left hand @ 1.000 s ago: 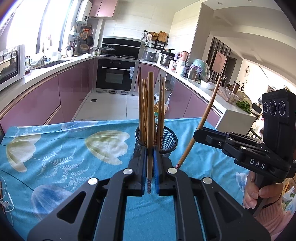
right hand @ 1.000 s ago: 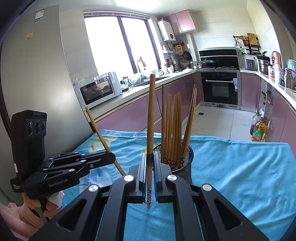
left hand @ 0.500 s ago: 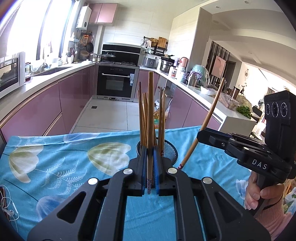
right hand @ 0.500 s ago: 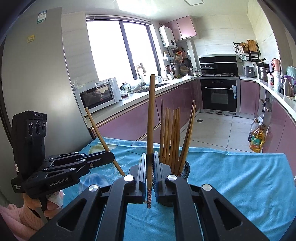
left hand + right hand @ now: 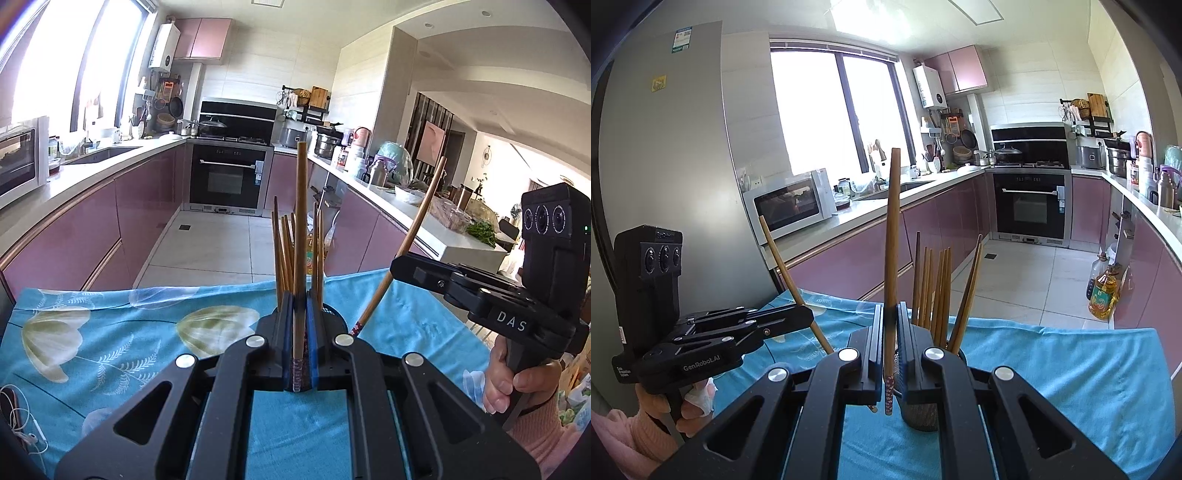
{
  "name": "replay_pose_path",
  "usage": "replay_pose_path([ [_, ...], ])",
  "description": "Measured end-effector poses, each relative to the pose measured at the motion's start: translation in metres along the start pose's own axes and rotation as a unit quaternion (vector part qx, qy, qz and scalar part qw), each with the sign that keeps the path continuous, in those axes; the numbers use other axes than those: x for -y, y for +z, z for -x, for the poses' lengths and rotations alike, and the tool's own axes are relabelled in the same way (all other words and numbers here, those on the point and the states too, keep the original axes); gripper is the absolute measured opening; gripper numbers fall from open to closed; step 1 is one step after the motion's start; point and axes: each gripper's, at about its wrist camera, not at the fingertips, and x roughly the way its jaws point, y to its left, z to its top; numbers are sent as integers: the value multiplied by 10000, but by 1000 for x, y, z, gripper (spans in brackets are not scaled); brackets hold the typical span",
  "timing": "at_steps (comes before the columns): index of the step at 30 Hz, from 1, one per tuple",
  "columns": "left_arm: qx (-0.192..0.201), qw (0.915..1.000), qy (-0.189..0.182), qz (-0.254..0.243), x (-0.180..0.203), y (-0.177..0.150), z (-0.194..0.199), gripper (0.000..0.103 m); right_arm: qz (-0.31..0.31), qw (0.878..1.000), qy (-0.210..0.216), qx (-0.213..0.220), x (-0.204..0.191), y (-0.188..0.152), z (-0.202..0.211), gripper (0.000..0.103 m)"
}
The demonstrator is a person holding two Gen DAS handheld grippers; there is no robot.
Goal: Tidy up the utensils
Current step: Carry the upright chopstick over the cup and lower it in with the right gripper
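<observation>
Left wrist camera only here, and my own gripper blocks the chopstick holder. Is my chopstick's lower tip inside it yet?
Observer: No. In the right wrist view, the chopstick in the left gripper ends beside the holder, outside its mesh wall.
Operator: It looks dead upright to me. Is it?
Observer: No, it is tilted. Its upper end leans away from the holder, toward the refrigerator.

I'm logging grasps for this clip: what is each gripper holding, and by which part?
Each holds one brown wooden chopstick near its patterned lower end: left gripper its chopstick, right gripper its chopstick.
</observation>
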Motion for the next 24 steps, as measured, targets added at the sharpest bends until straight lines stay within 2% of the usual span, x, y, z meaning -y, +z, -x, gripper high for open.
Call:
replay_pose_path([
  [24,428,9989,-169,-77,21,32,21,8,-1,9998,-91,150,1,15,-4,6],
])
